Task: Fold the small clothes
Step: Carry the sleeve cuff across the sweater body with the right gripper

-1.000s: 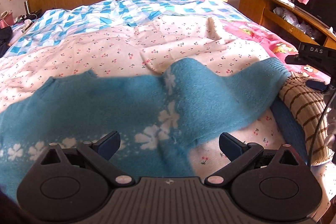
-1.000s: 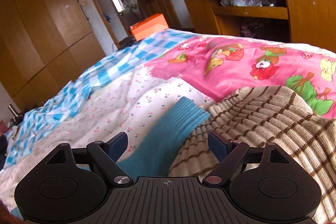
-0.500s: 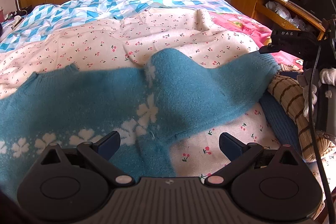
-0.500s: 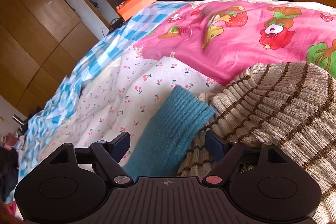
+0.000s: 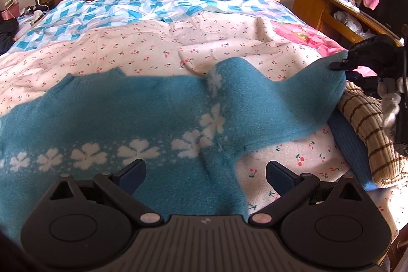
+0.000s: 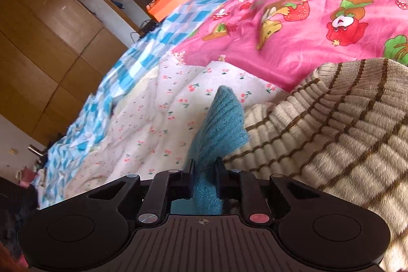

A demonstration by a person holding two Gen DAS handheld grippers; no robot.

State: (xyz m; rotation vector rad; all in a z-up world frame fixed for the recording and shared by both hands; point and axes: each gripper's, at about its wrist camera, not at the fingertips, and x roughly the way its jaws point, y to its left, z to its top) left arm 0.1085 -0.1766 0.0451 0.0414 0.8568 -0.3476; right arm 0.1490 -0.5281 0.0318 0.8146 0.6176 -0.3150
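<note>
A fuzzy teal sweater (image 5: 142,114) with white flowers lies spread on the bed in the left wrist view. Its right sleeve (image 5: 313,93) stretches to the right, where my right gripper (image 5: 341,65) holds its cuff. In the right wrist view my right gripper (image 6: 204,170) is shut on the teal sleeve cuff (image 6: 219,124). My left gripper (image 5: 205,173) is open and empty, just above the sweater's lower body near the armpit.
A beige knit with brown stripes (image 6: 331,134) lies beside the sleeve, also at the right in the left wrist view (image 5: 367,124). Cherry-print sheet (image 5: 153,47), blue checked quilt (image 5: 122,9), pink cartoon blanket (image 6: 293,29). A wooden desk (image 5: 321,7) stands to the right.
My right gripper has closed on the teal sleeve cuff and lifted it a little. My left gripper stayed open and the view drew back slightly over the sweater.
</note>
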